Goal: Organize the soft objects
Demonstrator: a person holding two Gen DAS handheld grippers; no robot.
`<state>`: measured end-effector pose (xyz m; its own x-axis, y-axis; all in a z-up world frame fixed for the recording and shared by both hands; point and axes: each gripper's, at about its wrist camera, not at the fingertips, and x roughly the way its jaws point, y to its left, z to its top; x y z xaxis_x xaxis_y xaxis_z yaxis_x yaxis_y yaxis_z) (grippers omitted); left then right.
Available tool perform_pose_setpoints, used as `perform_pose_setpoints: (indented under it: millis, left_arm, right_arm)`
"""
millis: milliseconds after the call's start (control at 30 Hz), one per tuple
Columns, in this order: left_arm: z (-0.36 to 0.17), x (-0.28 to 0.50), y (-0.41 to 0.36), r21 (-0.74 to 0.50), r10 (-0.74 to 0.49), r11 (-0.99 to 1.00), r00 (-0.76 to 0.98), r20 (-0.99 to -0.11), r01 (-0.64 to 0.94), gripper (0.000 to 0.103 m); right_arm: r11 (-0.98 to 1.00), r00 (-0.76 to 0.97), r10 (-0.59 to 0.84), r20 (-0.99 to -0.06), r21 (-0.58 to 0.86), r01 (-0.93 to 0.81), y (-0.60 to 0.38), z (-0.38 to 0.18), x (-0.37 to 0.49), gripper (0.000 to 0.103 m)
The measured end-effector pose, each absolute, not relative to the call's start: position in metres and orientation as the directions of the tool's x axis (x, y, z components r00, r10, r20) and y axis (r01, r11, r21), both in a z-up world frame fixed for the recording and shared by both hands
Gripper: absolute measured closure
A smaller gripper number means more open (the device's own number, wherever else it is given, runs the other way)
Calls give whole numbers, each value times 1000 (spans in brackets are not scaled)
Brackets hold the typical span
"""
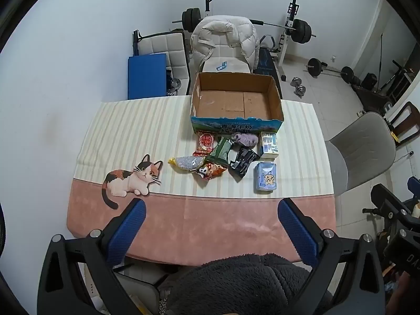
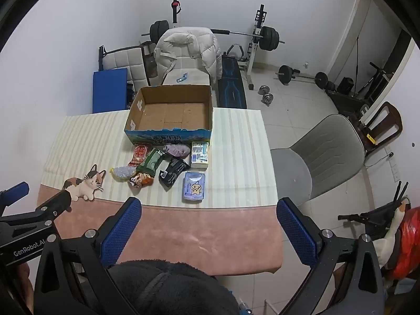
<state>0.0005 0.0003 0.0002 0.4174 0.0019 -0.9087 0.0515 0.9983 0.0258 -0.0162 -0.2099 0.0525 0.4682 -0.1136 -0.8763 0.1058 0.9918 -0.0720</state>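
An empty cardboard box (image 1: 236, 99) (image 2: 170, 110) stands at the table's far edge. In front of it lie several soft items: a red snack packet (image 1: 205, 143), a green packet (image 1: 221, 152), a purple plush (image 1: 245, 139), a black pouch (image 1: 242, 161), a white-blue tissue pack (image 1: 269, 145), a blue tissue pack (image 1: 266, 177) (image 2: 194, 186), a silvery pouch (image 1: 187, 162) and an orange packet (image 1: 212, 170). My left gripper (image 1: 211, 225) is open and empty above the near pink edge. My right gripper (image 2: 208, 225) is open and empty, also held back from the items.
The table has a striped cloth (image 1: 136, 131) with a cat print (image 1: 131, 179). A grey chair (image 2: 323, 157) stands right of the table. A chair with a white jacket (image 1: 223, 39) is behind the box. Gym weights (image 1: 302, 30) fill the back.
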Motion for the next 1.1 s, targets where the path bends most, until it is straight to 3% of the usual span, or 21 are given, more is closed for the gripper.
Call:
perform_pose_setpoints:
  millis: [1100]
  left_arm:
    - [12,9,-8,25,-5,998,463,-886,59,0]
  right_arm:
    - [992,492,-109,-864,-60,115,-213,65,-3,0]
